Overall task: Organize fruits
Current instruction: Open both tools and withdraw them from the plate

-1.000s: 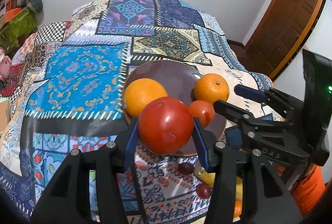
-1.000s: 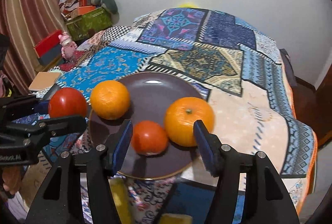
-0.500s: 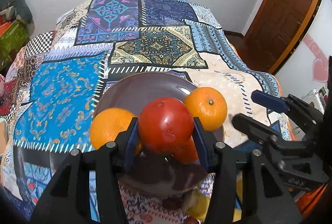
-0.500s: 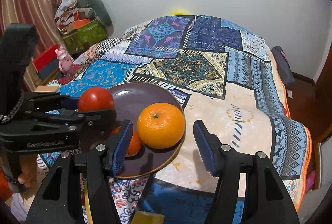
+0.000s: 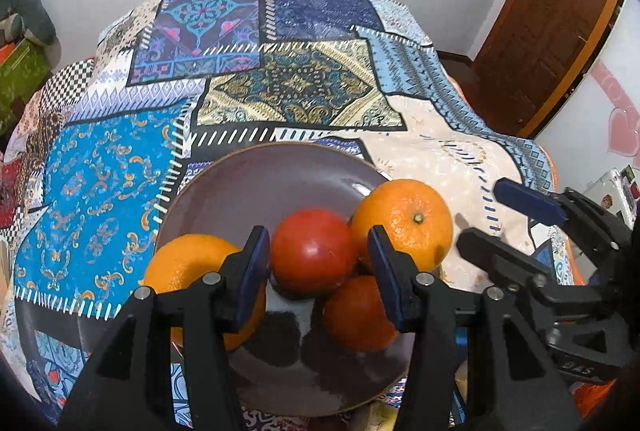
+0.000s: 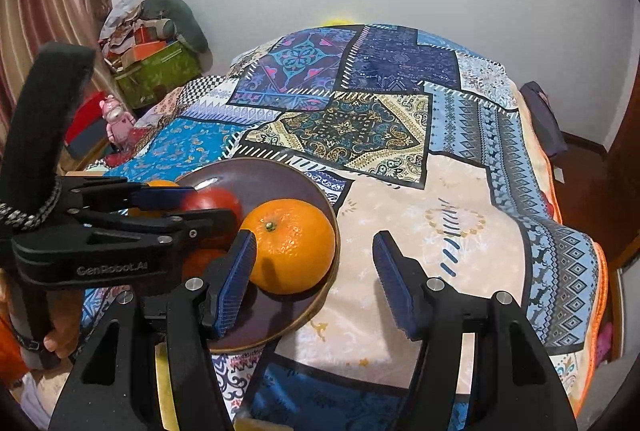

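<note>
Over the purple plate (image 5: 256, 183), the left gripper (image 5: 316, 263) clamps a red tomato (image 5: 314, 257) — apparently just above it — while the right gripper (image 6: 314, 279) stands open, empty, beside an orange (image 6: 290, 245).

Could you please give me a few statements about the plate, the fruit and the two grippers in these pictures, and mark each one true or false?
1. The left gripper is shut on the red tomato. True.
2. The right gripper holds an orange. False: its jaws stand open with nothing between them.
3. The plate is white. False: it is dark brown-purple.
4. Two oranges lie on the plate. True.
5. The patchwork quilt is plain grey. False: it is colourful, mostly blue.
</note>
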`<state>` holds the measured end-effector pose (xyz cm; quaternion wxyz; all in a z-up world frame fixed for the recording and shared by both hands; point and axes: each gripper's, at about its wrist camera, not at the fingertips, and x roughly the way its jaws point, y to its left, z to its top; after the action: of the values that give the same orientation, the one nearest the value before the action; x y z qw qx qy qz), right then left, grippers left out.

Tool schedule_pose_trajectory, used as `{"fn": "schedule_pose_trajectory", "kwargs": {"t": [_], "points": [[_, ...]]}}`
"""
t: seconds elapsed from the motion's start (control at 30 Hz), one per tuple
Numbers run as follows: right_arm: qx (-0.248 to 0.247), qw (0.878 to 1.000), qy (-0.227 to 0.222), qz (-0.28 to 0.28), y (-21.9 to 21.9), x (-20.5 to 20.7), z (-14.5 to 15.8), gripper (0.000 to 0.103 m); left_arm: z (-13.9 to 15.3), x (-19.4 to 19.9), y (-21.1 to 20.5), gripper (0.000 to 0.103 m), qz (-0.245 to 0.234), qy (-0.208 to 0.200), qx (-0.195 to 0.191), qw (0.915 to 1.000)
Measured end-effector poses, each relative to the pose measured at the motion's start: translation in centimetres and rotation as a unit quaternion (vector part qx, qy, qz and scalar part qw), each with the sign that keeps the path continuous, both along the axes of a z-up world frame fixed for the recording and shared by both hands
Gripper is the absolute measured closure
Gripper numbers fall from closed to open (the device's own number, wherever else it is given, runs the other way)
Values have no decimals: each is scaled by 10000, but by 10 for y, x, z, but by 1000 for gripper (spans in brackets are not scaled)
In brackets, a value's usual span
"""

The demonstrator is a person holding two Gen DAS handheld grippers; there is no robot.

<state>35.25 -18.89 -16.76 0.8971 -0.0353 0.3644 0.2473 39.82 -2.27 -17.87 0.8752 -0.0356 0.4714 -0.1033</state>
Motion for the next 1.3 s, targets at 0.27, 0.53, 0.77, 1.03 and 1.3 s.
{"fn": "schedule_pose_trajectory", "kwargs": {"t": [0.27,0.53,0.77,1.03,1.3], "points": [[16,10000,49,10,3,6,-4,46,-1,-2,4,53,55,-70,64,9999],[31,10000,77,-5,-1,-4,0,46,27,-29,7,53,87,-384,-96,9992],[14,10000,-9,11,-3,-29,14,46,49,-71,8,50,36,-515,-44,9987],[-76,9999,26,65,-2,-69,17,46,46,-123,12,45,78,-442,79,9990],[-50,9996,253,81,-3,-99,0,46,29,-161,26,43,267,-161,-88,9995]]}}
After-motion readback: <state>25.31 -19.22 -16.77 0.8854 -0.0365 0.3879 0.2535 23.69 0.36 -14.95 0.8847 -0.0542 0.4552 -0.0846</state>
